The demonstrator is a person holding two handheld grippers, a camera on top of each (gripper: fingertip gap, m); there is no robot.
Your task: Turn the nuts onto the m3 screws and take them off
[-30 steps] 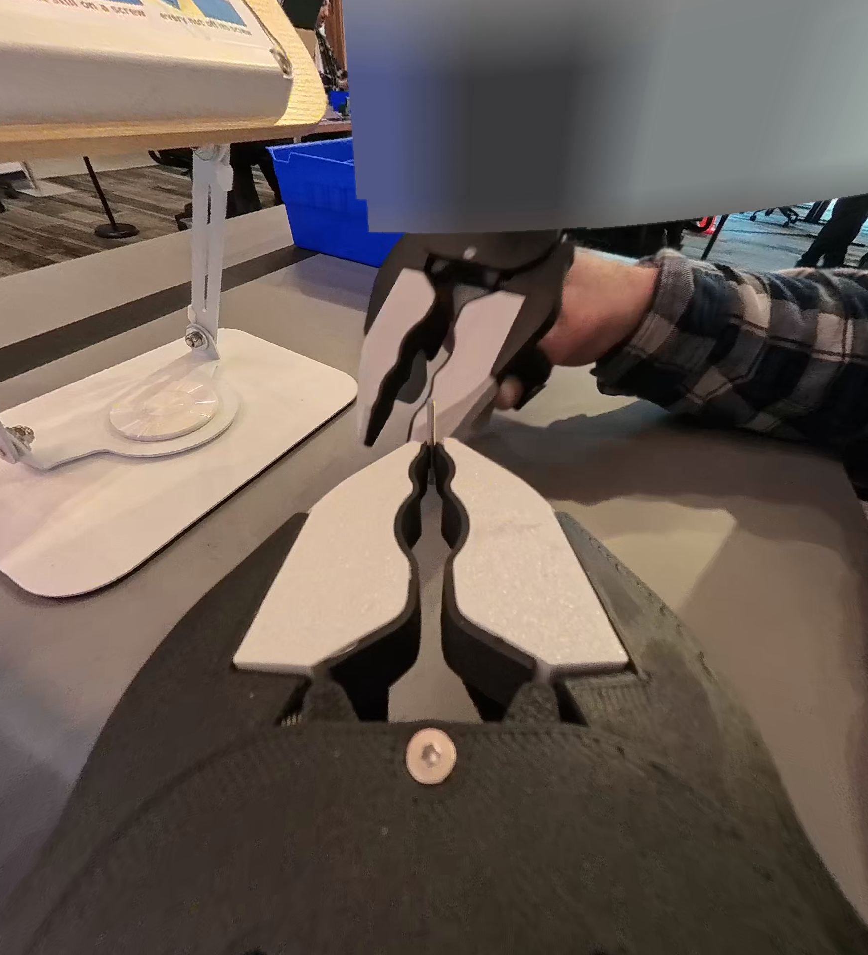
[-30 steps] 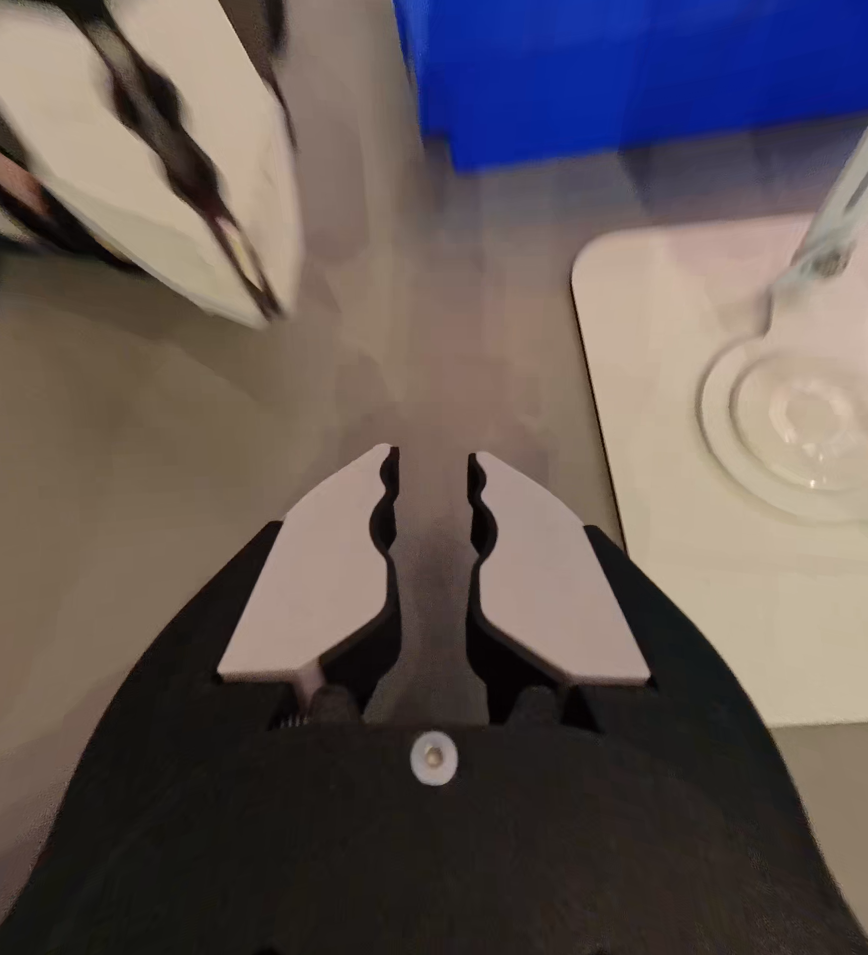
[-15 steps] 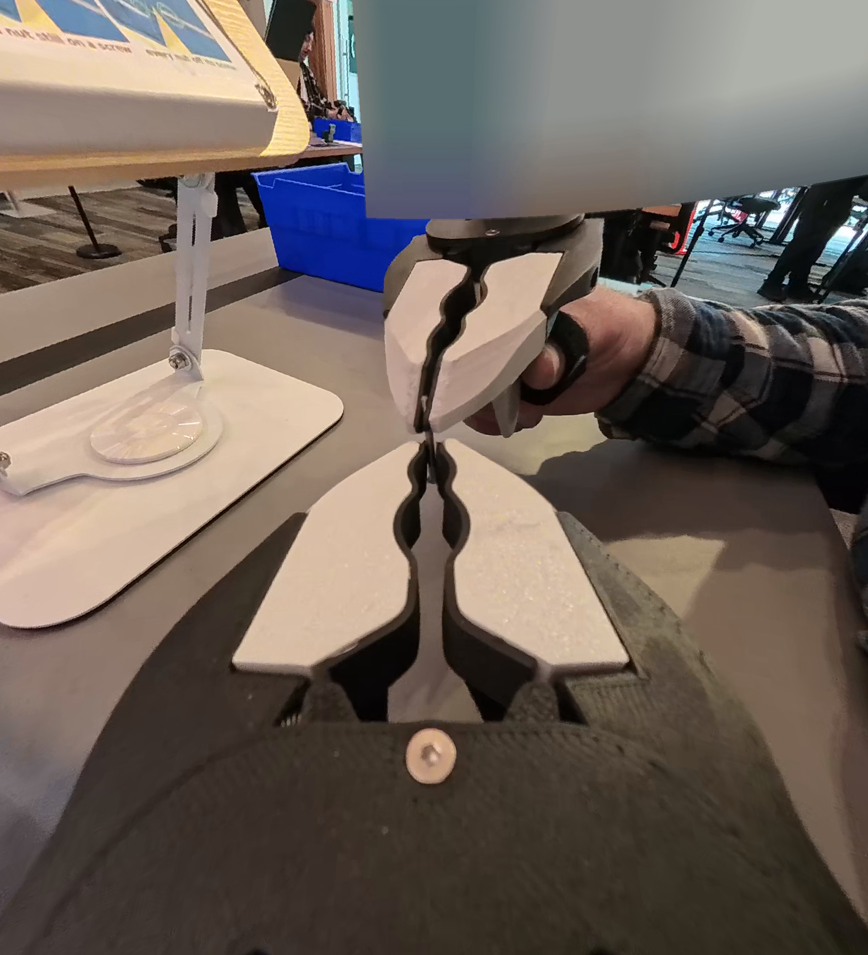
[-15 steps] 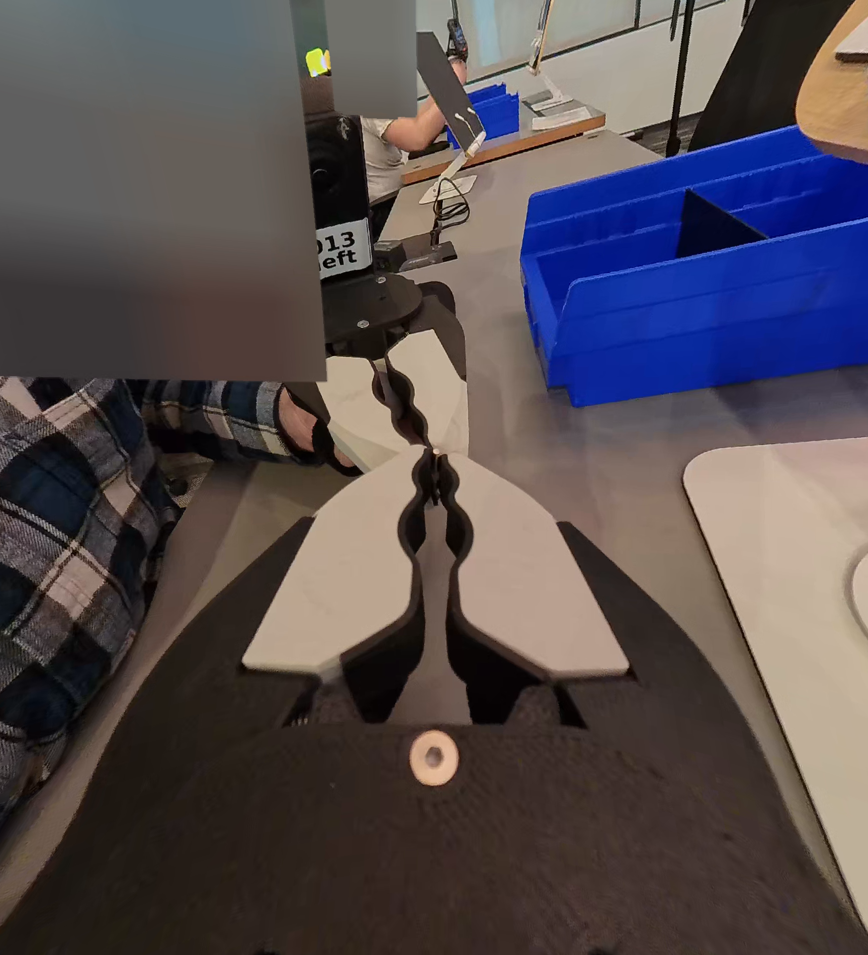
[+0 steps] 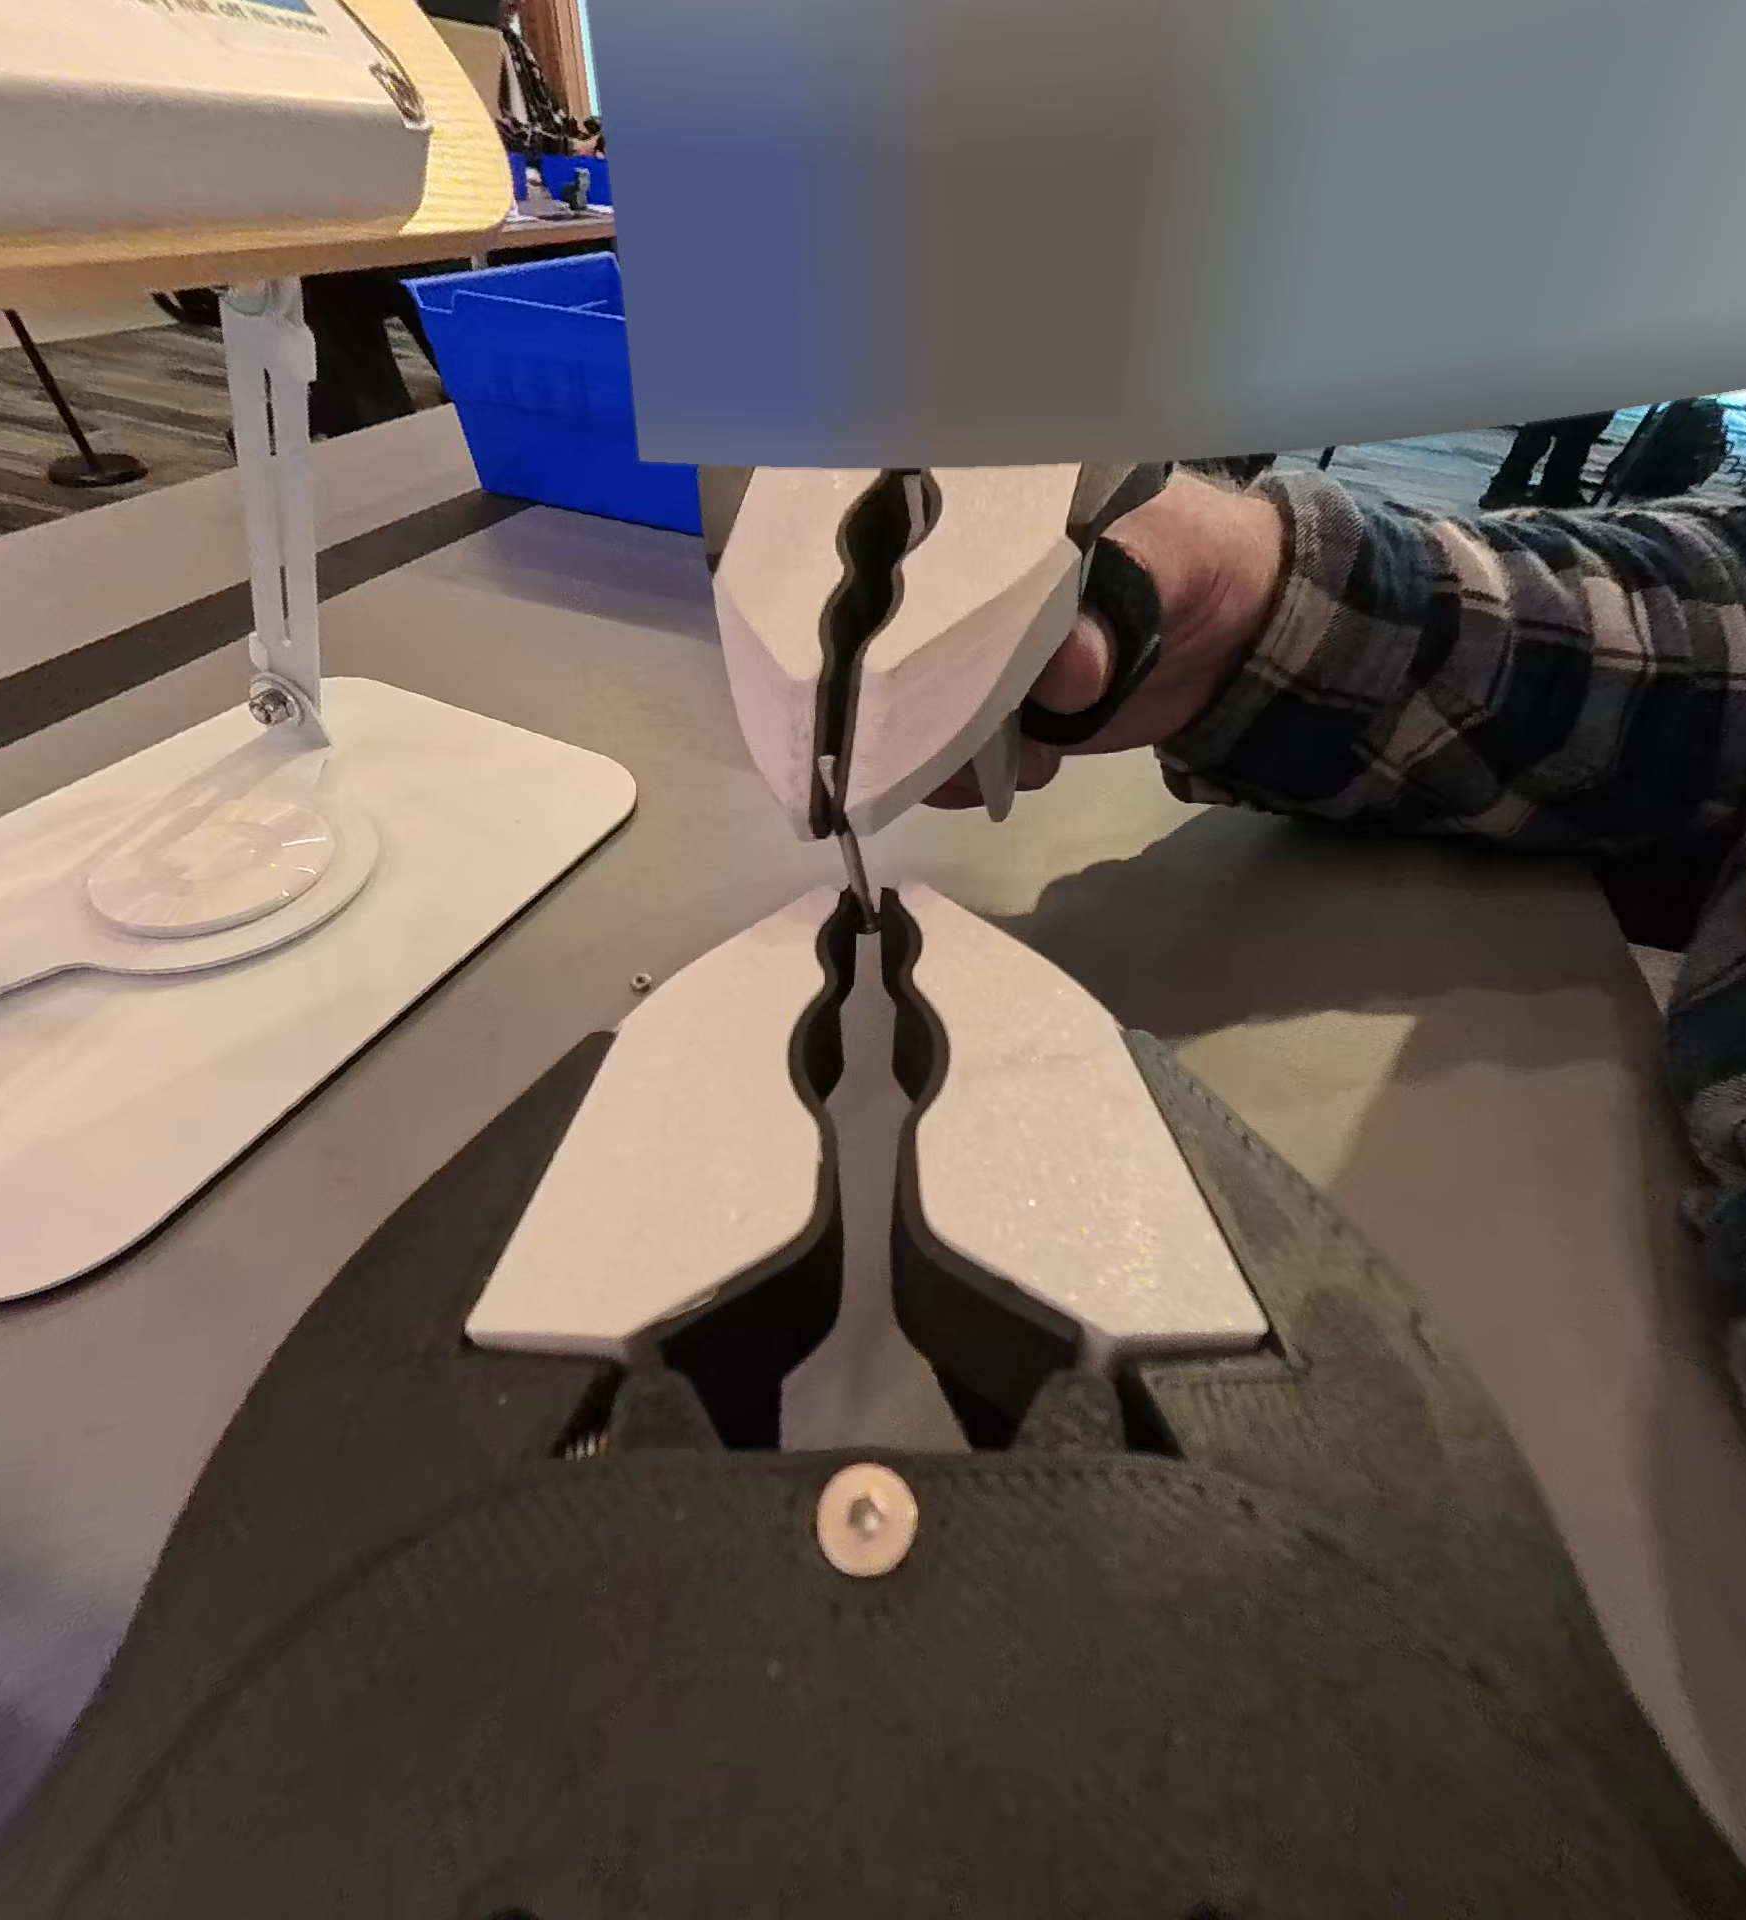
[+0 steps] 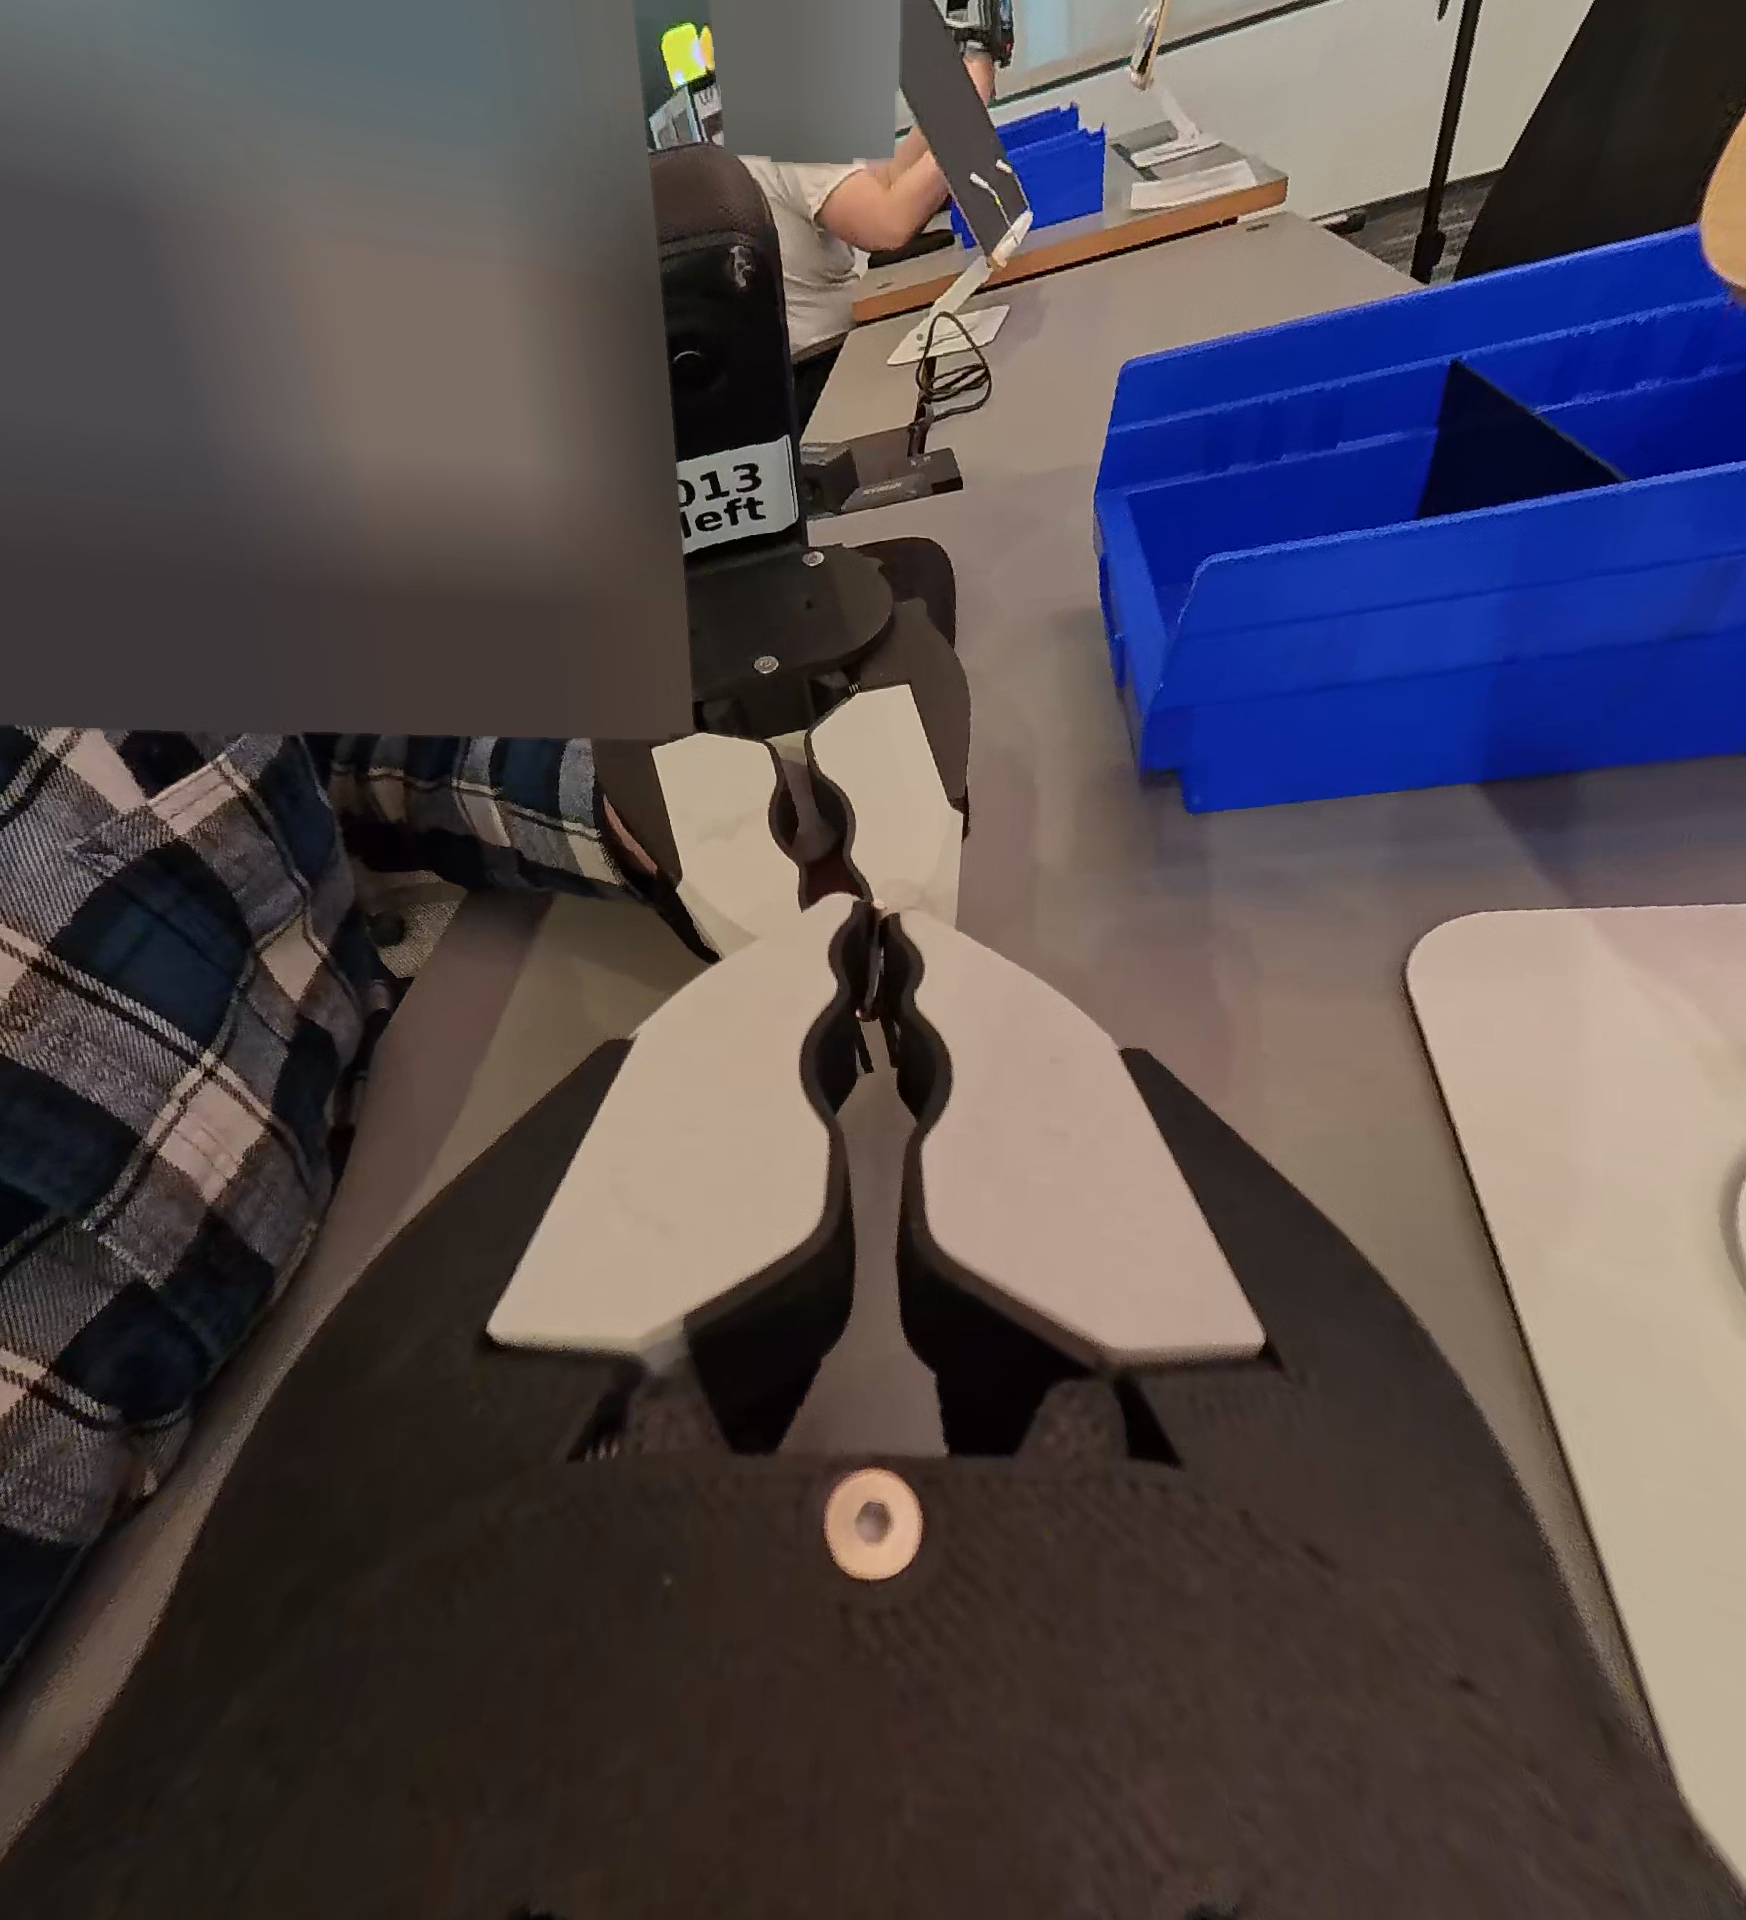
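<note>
Open workroom, grey table (image 5: 1264, 987), more desks behind. Left gripper (image 5: 861, 920) low over the table, tips nearly together around the lower end of a thin metal screw (image 5: 851, 868). Whether its pads press on it, cannot tell: the end sits in shadow between them. Right gripper (image 5: 827, 821) comes in from above and opposite, tips down, clenched on the screw's upper end, which shows as a bright sliver between its pads. A short bare length of shank spans the gap between the two sets of tips, clear of the table. A hand (image 5: 1160, 623) in a plaid sleeve (image 5: 1471, 644) holds the right gripper. A small nut (image 5: 642, 978) lies loose on the table just left of the left gripper's fingers, touched by neither tool. Farther left is the white base (image 5: 329, 1039) of a stand, its post (image 5: 271, 540) rising to a wooden board (image 5: 225, 239) that carries a white sheet. A blue bin (image 5: 557, 395) sits beyond. View differences: the left wrist view alone shows the bare shank, the nut and the post. In the right wrist view the right gripper's own fingers (image 6: 1035, 1143) cover the shank, leaving only a thin dark line between the pads. That view adds the bin's inside with its dark divider (image 6: 1503, 447), the labelled camera housing (image 6: 729, 343) on the left gripper, and a seated person (image 6: 827, 229) at a far desk.
</note>
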